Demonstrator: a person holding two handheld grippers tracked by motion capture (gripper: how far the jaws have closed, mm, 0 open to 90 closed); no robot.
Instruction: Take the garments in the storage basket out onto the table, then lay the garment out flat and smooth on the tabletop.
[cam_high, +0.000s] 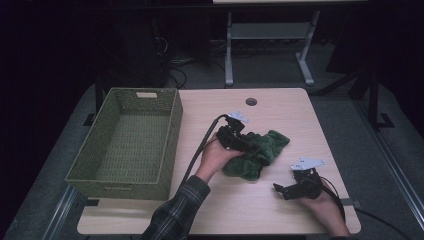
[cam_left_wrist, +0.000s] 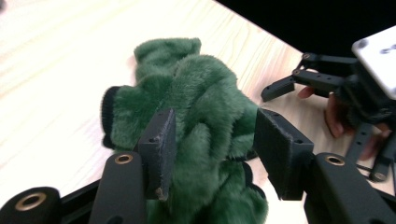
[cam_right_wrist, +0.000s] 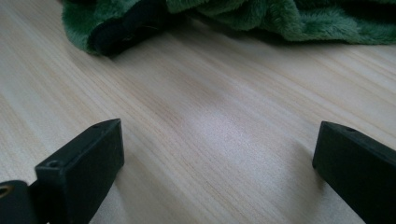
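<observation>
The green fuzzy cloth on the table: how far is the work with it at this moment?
Nothing looks finished yet: the green cloth lies crumpled on the table, and the woven basket beside it holds nothing. In hand: the left gripper is down on the cloth, jaws open around a fold, not clamped. The right gripper waits open over bare wood. Grasping and presumably moving the cloth remain.
</observation>
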